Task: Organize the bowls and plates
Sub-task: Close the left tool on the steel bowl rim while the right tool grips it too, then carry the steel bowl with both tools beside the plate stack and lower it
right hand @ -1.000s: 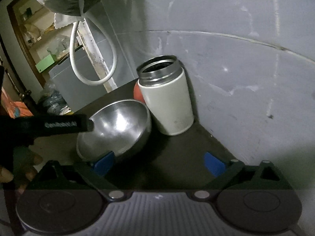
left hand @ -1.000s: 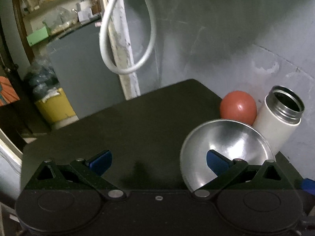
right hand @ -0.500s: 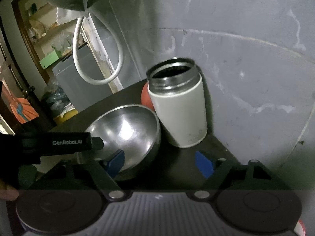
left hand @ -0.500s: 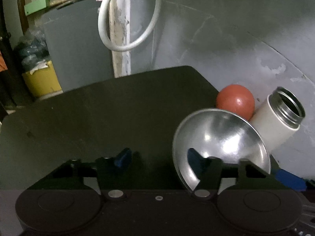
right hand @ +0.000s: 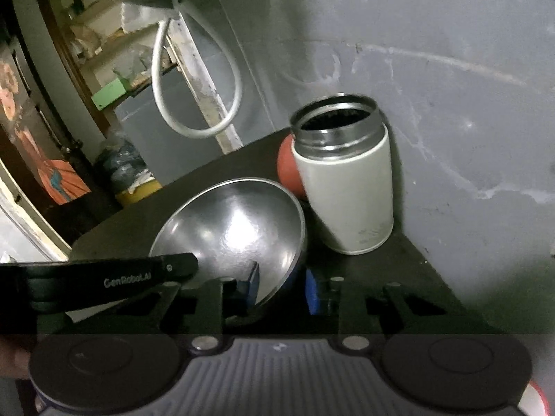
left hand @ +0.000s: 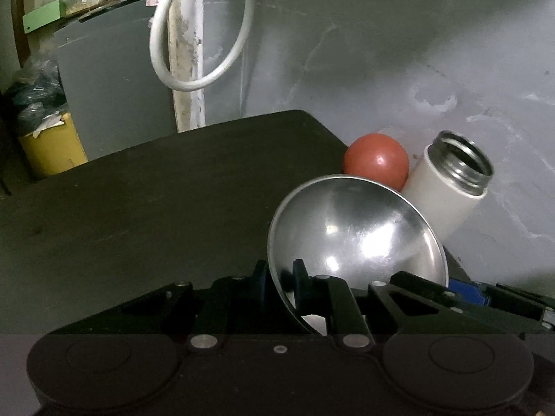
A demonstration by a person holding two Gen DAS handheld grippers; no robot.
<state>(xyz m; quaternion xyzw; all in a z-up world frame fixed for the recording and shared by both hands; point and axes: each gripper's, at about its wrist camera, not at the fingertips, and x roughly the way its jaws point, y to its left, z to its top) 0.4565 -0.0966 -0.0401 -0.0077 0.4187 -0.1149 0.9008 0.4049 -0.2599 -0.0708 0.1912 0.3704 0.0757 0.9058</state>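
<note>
A steel bowl (left hand: 357, 232) sits tilted on the dark table (left hand: 138, 208), next to a white flask and a red ball. My left gripper (left hand: 280, 277) is shut on the bowl's near rim, one blue pad inside the bowl and one outside. In the right wrist view the same steel bowl (right hand: 236, 228) has my right gripper (right hand: 281, 286) closed over its right rim, its inner pad against the shiny inside. The outer pad (right hand: 312, 293) sits by the bowl's outer wall. The left gripper's black body (right hand: 104, 277) crosses in from the left.
An open white steel-necked flask (right hand: 347, 190) stands at the grey wall just right of the bowl. The red ball (left hand: 376, 161) is wedged behind them. A white hose loop (left hand: 194, 34) hangs past the table's far edge. A yellow bin (left hand: 52, 145) stands on the floor to the left.
Both grippers went from wide open to closed over the bowl's rim. Both cameras moved closer to the bowl, which now tilts more.
</note>
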